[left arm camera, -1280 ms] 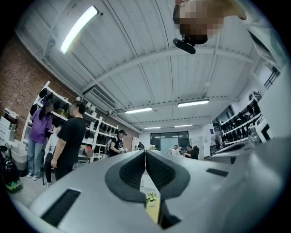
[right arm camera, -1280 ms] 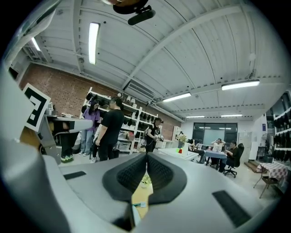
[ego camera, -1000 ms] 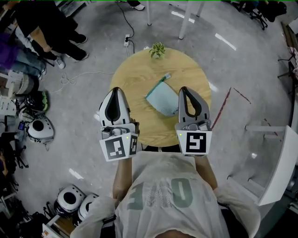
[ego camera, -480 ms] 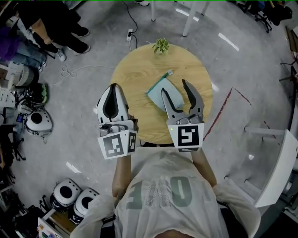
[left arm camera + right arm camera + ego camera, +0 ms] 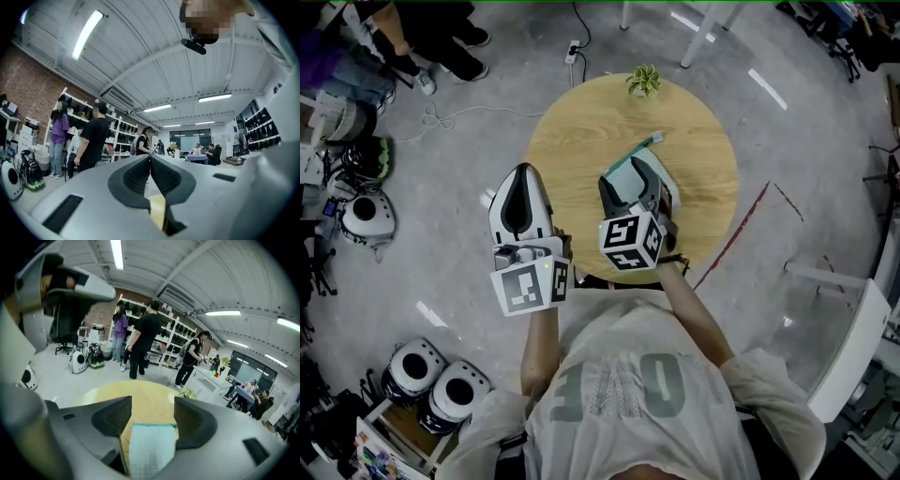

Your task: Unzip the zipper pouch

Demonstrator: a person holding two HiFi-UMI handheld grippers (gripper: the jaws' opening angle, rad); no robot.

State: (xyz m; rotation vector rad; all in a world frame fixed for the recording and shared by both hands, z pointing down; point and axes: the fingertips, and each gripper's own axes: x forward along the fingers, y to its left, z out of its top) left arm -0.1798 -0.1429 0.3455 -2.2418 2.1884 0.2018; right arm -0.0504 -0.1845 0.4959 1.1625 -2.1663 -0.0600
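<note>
Round wood-grain table (image 5: 572,141) beneath flat, rectangular pale-teal fabric pouch (image 5: 150,451)

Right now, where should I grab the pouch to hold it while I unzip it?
Probably its near end, from your side, slanting down. The pouch lies flat on the table, its zipper edge on the far side. The right gripper has just been opening its jaws, and the pouch shows between them, not yet pinched, so it fits.
</note>
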